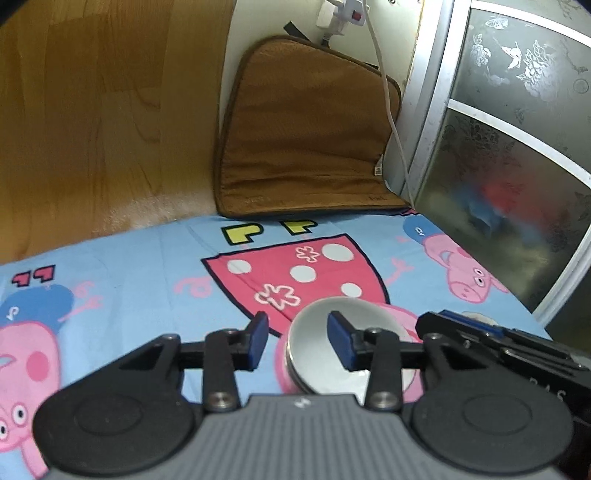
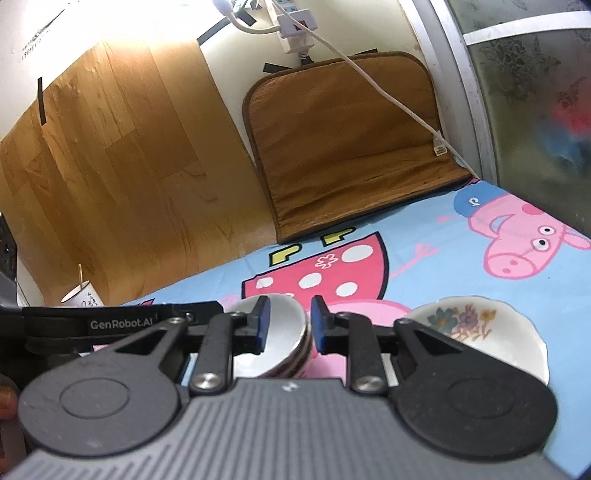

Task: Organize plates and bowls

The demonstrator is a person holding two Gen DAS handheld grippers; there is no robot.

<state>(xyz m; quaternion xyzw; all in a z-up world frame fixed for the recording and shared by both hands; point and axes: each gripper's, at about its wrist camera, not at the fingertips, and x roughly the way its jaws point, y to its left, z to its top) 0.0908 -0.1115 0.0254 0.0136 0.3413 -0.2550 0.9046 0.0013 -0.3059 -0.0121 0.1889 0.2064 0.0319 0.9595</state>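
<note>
A stack of white bowls (image 1: 314, 354) sits on the blue cartoon cloth (image 1: 147, 295). In the left wrist view my left gripper (image 1: 298, 341) is open, straddling the stack's left rim, one pad outside and one over the bowl. In the right wrist view the same stack (image 2: 280, 332) lies under my right gripper (image 2: 288, 325), which is open with its pads on either side of the stack's right rim. A white flowered plate (image 2: 480, 332) lies to the right of the stack, partly hidden by the gripper body. The right gripper's body shows at the right of the left wrist view (image 1: 498, 343).
A brown cushion (image 1: 306, 136) leans on the back wall, with a white cable (image 1: 391, 122) and power strip (image 2: 295, 26) above. A wood panel (image 1: 92, 129) lies at left, a frosted door (image 1: 517, 147) at right. A white cup (image 2: 81, 295) stands far left.
</note>
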